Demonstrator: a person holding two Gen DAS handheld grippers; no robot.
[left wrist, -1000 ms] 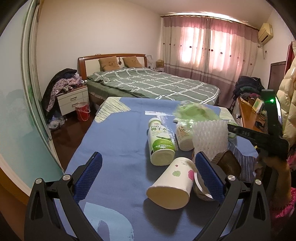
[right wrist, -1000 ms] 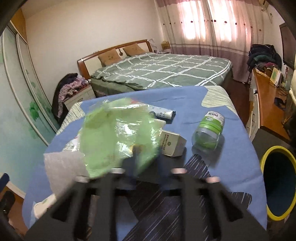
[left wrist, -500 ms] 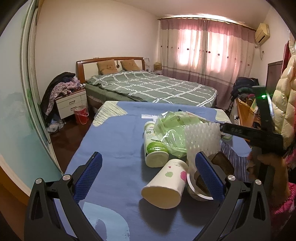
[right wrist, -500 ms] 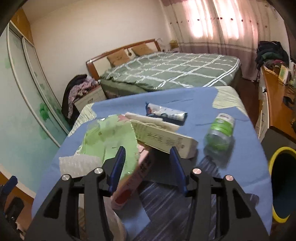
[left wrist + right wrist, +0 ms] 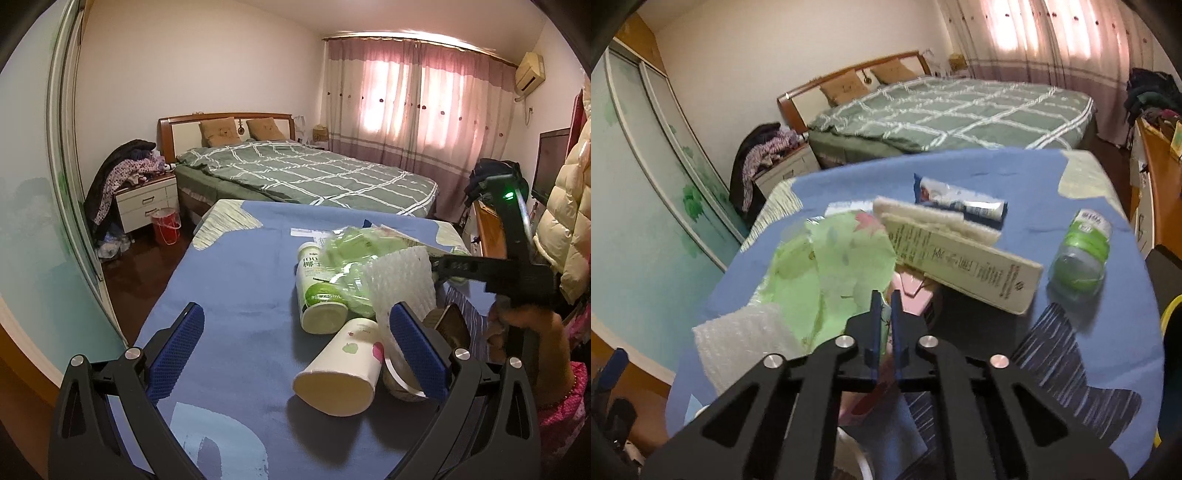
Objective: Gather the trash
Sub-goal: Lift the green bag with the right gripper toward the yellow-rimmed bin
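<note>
So the right gripper (image 5: 882,314) has its blue pads pinched together on the edge of a crumpled green plastic wrapper (image 5: 831,277), thin film sandwiched between them. The wrapper sits on the blue tablecloth (image 5: 1052,177), spread up and to the left of the fingertips in the right wrist view, with no real long axis since it's just a crinkly sheet. It partly drapes over a pink box (image 5: 914,290) poking out right beside the pads.

Just past that there's a long cream carton (image 5: 960,266) lying flat, long axis running diagonally from upper left to lower right, its near end pointing toward the right side of the table. Behind it lies a toothpaste tube (image 5: 960,201), also on its side. Off to the right, well apart from the gripper, a clear bottle with a green label (image 5: 1082,251) lies tipped over, cap end pointing away from the camera. A piece of white foam mesh (image 5: 746,339) sits at the left of the wrapper.

The left gripper (image 5: 295,350) is hovering with its jaws wide apart, nothing between them. In front of it a paper cup (image 5: 340,373) lies on its side, open mouth toward the camera, and a coconut drink bottle (image 5: 319,291) lies on its side too, base toward the camera, touching the wrapper (image 5: 347,258).
</note>
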